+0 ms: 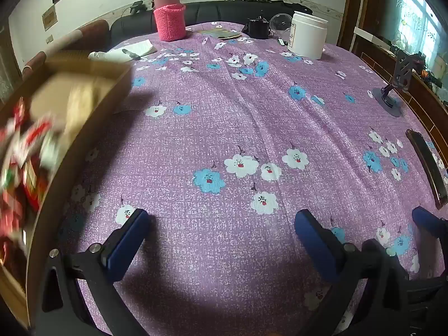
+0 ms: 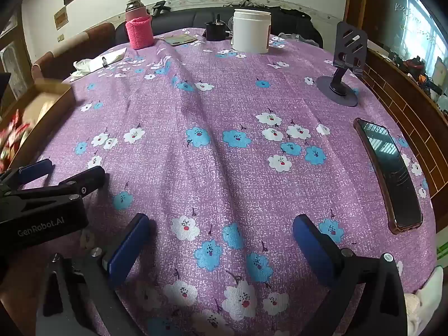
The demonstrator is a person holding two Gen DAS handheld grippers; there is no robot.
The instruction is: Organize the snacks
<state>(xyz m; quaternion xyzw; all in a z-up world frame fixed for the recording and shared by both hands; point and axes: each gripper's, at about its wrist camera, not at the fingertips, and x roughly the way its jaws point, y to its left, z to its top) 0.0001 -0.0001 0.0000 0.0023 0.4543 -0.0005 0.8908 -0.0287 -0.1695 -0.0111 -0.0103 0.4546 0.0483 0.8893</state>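
Observation:
A brown cardboard box (image 1: 112,84) stands at the table's left edge, blurred, with several red and white snack packets (image 1: 19,151) inside. It also shows in the right wrist view (image 2: 53,103) with the snack packets (image 2: 11,134). My left gripper (image 1: 221,224) is open and empty over the purple flowered cloth, just right of the box. It also shows in the right wrist view (image 2: 64,172), at the left. My right gripper (image 2: 218,226) is open and empty above the cloth near the front; one of its fingers (image 1: 428,221) shows in the left wrist view.
A phone (image 2: 389,173) lies at the right edge, behind it a phone stand (image 2: 344,70). At the far side stand a white tub (image 2: 252,30), a pink-sleeved flask (image 2: 138,28), a black cup (image 2: 214,30), a booklet (image 2: 180,40), and paper with a pen (image 2: 100,61).

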